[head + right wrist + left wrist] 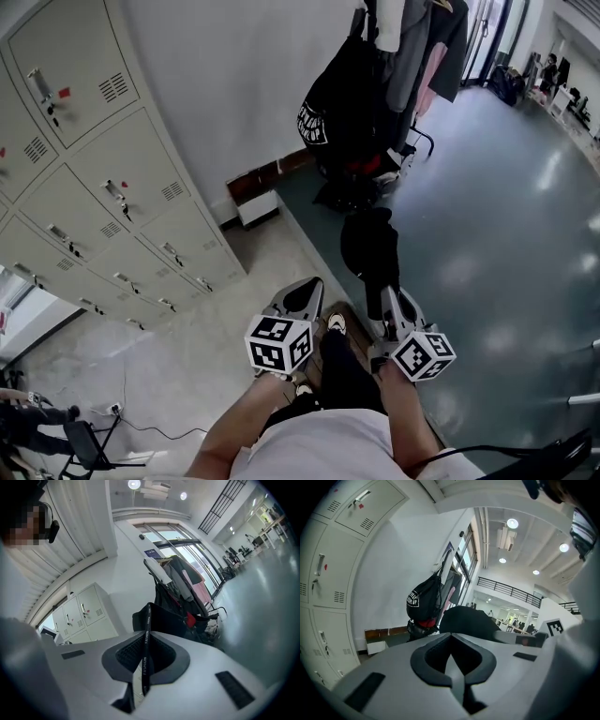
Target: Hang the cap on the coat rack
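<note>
Cap (368, 246) is plain black, and its strap (145, 648) is black with white lettering. Lockers (103, 178) are pale grey, the backpack (337, 112) is black with white print. Left tongs (307, 287) and right tongs (392, 300) are light grey, and the marker cubes (278, 343) have black-and-white squares.

The only legible word is "FASHION", printed in white capitals along the black cap strap (148, 620) clamped between the jaws of the right tool (146, 641). It appears twice: once on the stretch lying between the pads, and again higher up, just past the tool's tips. Ahead of the tool, the black backpack (423, 603) has a patch of white lettering that is too small and curved to read. The blue sign (151, 553) above and beyond the tool is also illegible.
</note>
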`<state>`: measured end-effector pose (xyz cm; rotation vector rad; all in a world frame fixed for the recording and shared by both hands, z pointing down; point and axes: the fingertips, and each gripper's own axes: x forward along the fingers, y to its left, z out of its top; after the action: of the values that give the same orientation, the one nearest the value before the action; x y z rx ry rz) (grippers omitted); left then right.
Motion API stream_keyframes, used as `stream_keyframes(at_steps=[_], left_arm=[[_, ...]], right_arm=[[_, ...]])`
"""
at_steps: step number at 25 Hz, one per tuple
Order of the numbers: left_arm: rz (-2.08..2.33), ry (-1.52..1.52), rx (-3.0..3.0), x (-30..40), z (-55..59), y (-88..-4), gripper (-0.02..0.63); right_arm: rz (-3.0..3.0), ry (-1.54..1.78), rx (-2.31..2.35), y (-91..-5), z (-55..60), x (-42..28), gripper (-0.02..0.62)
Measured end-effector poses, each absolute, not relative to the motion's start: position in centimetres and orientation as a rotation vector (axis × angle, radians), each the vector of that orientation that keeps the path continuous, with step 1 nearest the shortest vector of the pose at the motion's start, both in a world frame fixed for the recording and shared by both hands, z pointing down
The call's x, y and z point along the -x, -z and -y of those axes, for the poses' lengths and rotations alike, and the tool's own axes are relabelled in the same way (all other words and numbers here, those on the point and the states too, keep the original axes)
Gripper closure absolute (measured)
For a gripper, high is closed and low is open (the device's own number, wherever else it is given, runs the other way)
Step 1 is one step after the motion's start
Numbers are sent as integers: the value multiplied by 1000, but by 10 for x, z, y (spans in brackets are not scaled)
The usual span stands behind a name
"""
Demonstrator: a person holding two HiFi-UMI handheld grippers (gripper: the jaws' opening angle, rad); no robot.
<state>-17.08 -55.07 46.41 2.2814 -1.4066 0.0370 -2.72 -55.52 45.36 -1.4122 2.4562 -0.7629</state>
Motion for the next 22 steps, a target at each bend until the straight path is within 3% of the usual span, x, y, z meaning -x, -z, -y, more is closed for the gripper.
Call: stream_keyframes(at_steps=[10,22], left_arm=[[1444,-7,-2336,170,673,-425,603],[1580,17,-2288,160,828,-338,603]], right_arm=[[-2487,729,1272,-427,684,47,578],[-2533,653,979,-320,843,56,578]])
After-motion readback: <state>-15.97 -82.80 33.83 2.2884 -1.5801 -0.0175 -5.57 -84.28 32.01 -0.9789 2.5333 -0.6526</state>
